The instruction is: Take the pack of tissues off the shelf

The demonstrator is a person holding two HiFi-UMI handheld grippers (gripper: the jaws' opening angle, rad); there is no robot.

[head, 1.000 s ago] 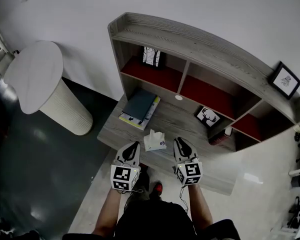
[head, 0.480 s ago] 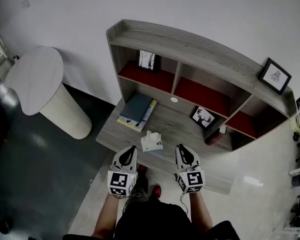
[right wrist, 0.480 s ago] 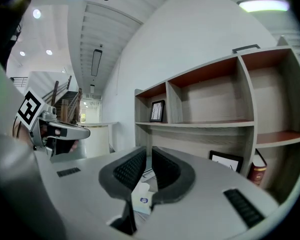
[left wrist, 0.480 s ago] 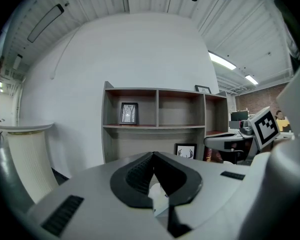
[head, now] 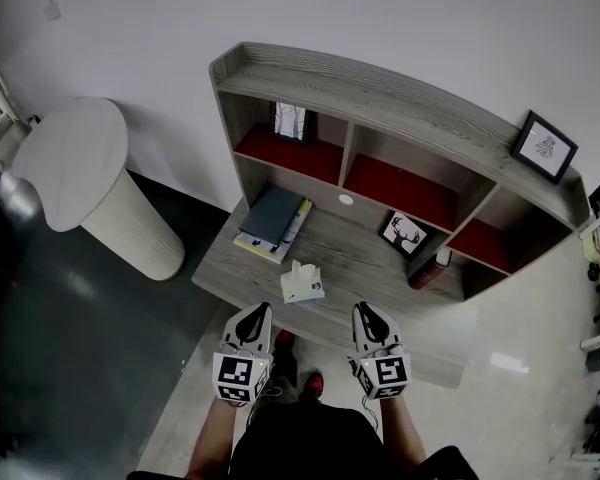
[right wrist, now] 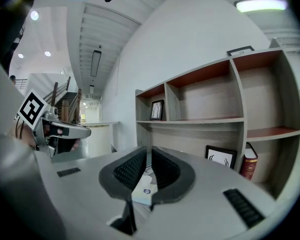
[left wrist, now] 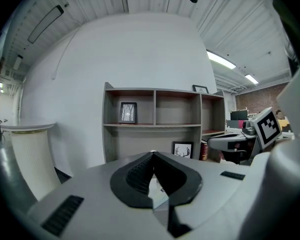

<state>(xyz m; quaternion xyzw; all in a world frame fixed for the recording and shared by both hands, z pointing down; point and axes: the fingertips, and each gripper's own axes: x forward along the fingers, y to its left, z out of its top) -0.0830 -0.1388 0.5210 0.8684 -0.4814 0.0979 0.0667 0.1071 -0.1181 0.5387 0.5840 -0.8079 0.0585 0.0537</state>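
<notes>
There are three framed pictures (head: 293,122), one pack of tissues (head: 304,283), one stack of books (head: 274,220), one red book (head: 427,271), one round stand (head: 75,158) and two tools: left tool (head: 256,312), right tool (head: 364,310).

Pack of tissues (left wrist: 157,191) — mostly hidden behind the left claw (left wrist: 152,155) — its print unreadable.

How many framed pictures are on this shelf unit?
3: tree picture in the upper left compartment, antler picture on the lower board, third picture on the top board's right end. Shaded corners may hide more.
</notes>
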